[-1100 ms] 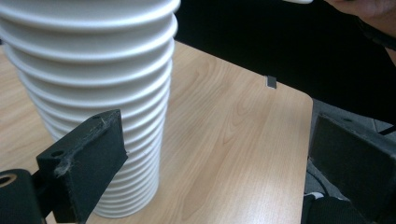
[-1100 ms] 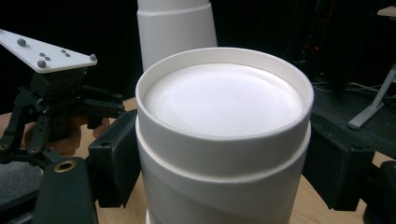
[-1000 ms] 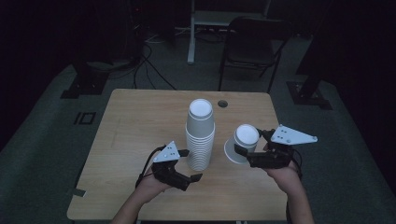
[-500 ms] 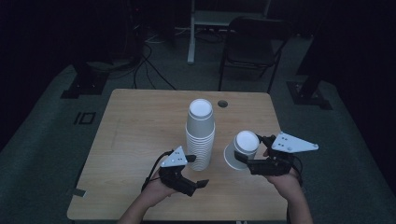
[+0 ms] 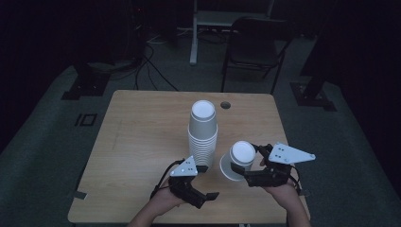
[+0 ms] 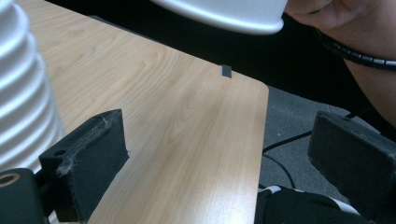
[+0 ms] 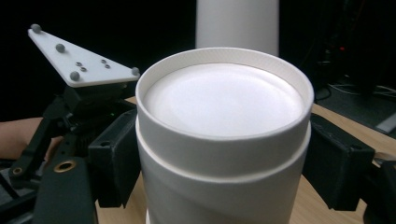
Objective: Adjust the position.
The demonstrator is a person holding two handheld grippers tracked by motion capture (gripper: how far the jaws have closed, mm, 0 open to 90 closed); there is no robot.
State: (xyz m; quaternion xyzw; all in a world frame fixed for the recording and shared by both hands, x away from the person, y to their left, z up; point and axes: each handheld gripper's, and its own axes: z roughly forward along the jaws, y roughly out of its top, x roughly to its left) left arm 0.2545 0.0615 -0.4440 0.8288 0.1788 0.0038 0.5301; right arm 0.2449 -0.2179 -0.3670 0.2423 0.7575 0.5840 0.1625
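Note:
A tall stack of white paper cups [image 5: 203, 135] stands upside down in the middle of the wooden table [image 5: 142, 137]. Just right of the stack, my right gripper [image 5: 246, 168] is shut on a single white cup [image 5: 239, 160], held bottom up and tilted above the table. In the right gripper view the cup [image 7: 224, 140] sits between the two black jaws, with the stack [image 7: 236, 23] behind it. My left gripper [image 5: 208, 183] is open and empty near the stack's base, jaws pointing right. The left gripper view has the stack [image 6: 23, 102] at its left and the held cup's rim [image 6: 224, 11] overhead.
A small round hole [image 5: 225, 104] is in the table behind the stack. Beyond the table stand a dark chair [image 5: 253, 47] and a white frame [image 5: 194, 33], with cables [image 5: 151, 61] on the floor. The table's near edge lies just under both hands.
Both hands have come toward the near edge and sunk a little. The right gripper carried the cup lower with it. The left gripper slid right, below the stack.

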